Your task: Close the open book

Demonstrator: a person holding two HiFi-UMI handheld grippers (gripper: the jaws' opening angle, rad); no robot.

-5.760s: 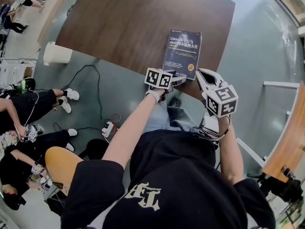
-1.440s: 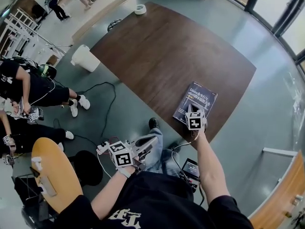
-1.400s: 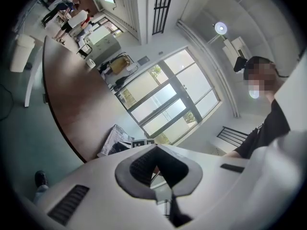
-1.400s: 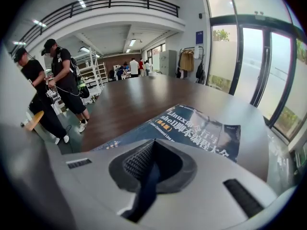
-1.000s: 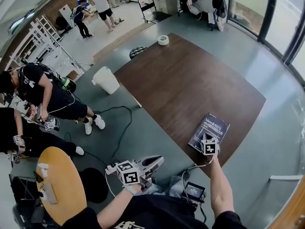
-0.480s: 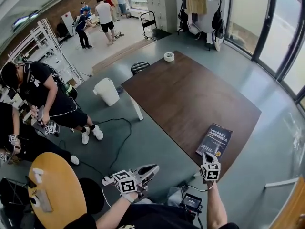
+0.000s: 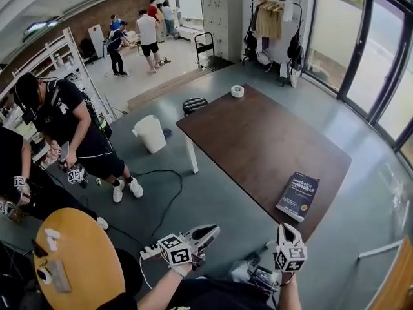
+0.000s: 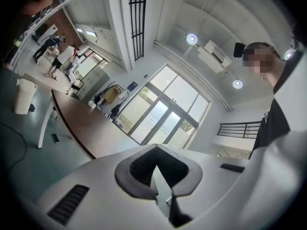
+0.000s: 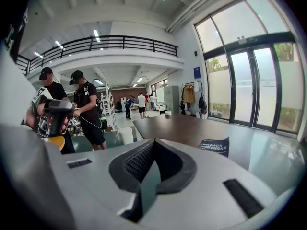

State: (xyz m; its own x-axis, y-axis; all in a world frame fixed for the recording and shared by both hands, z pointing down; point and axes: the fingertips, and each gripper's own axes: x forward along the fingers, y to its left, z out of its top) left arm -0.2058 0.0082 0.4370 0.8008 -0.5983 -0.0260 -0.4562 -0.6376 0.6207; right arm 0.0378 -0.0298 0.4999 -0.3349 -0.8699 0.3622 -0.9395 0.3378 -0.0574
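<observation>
Lying closed and cover up on the brown table (image 7: 258,134), the book (image 7: 298,196) sits close to the near right edge. Bare tabletop stretches away from it to a roll of tape (image 7: 237,91) at the far corner. The left gripper (image 7: 211,229) and right gripper (image 7: 286,227) hang over open grey floor (image 7: 213,186), off the table and apart from the book, each with jaws pressed together on nothing. A white bin (image 7: 150,133) stands beside the table's left end; its inside cannot be seen.
</observation>
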